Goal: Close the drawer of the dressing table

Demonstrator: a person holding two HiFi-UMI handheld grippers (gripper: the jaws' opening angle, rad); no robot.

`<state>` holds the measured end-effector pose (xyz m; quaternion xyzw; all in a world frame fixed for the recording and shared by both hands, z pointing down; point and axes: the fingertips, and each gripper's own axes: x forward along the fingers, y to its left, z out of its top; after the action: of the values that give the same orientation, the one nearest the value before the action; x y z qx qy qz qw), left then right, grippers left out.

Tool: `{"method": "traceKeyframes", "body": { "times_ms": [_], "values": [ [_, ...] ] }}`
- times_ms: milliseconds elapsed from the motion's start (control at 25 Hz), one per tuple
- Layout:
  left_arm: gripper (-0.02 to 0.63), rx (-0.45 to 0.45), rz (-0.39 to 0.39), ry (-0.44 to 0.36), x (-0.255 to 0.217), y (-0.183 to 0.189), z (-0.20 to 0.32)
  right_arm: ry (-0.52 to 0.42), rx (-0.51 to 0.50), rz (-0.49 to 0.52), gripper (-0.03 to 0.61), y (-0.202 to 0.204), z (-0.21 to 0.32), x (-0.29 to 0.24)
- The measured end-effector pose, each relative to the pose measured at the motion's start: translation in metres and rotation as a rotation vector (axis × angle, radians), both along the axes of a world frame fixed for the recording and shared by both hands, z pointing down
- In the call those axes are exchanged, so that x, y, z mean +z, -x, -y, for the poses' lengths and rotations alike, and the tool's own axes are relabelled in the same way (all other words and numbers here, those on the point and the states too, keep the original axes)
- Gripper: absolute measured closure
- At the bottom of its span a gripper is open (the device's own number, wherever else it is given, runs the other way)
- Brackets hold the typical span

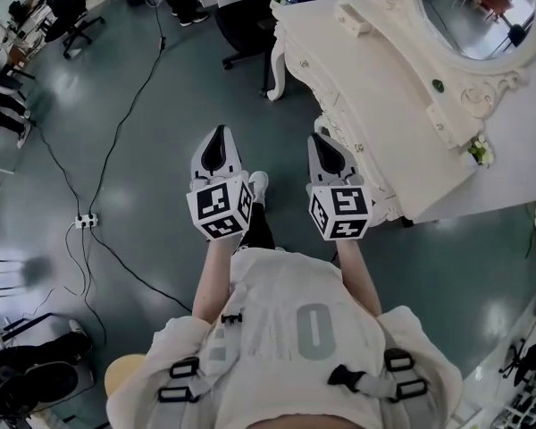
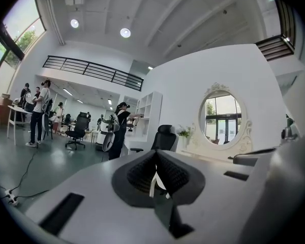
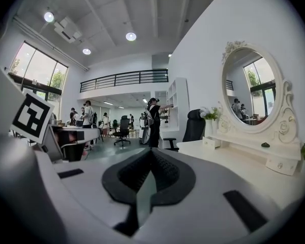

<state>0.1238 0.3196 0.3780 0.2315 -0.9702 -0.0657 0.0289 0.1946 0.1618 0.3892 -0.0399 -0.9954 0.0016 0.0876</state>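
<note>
Apparently the approach step: left tool (image 1: 219,137) and right tool (image 1: 320,143), both closed and empty, hover beside the white bench (image 1: 375,96) at upper right. Next, press its drawer, indistinct here, inward.

Mirror (image 1: 472,7) on dressing table (image 1: 384,105) — chair (image 1: 241,21) left.
</note>
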Motion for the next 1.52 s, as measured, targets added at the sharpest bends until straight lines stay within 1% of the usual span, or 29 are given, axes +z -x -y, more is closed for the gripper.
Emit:
{"method": "traceKeyframes", "body": {
  "times_ms": [200, 400, 640, 800, 1040, 1240, 1360, 1520],
  "values": [
    [0.594, 0.037, 0.008, 0.005, -0.006, 0.028, 0.017, 0.02, 0.051, 0.011, 0.571, 0.023, 0.02, -0.003],
    [0.595, 0.077, -0.013, 0.019, 0.011, 0.065, 0.037, 0.036, 0.084, 0.0, 0.571, 0.058, 0.037, 0.008],
    [0.595, 0.112, -0.034, 0.001, 0.015, 0.136, 0.057, 0.041, 0.097, -0.011, 0.571, 0.121, 0.051, 0.011],
    [0.595, 0.131, -0.047, -0.026, 0.013, 0.193, 0.078, 0.024, 0.101, -0.016, 0.571, 0.172, 0.067, 0.002],
    [0.594, 0.195, -0.04, -0.013, 0.003, 0.275, 0.113, 0.03, 0.151, -0.025, 0.571, 0.252, 0.096, -0.009],
    [0.594, 0.25, -0.021, 0.006, -0.011, 0.339, 0.131, 0.049, 0.182, -0.01, 0.571, 0.318, 0.107, -0.02],
    [0.594, 0.292, 0.001, 0.012, -0.017, 0.371, 0.152, 0.053, 0.205, -0.006, 0.571, 0.348, 0.121, -0.026],
    [0.594, 0.312, 0.01, 0.035, -0.014, 0.395, 0.165, 0.062, 0.231, -0.019, 0.571, 0.37, 0.13, -0.021]
  ]
}}
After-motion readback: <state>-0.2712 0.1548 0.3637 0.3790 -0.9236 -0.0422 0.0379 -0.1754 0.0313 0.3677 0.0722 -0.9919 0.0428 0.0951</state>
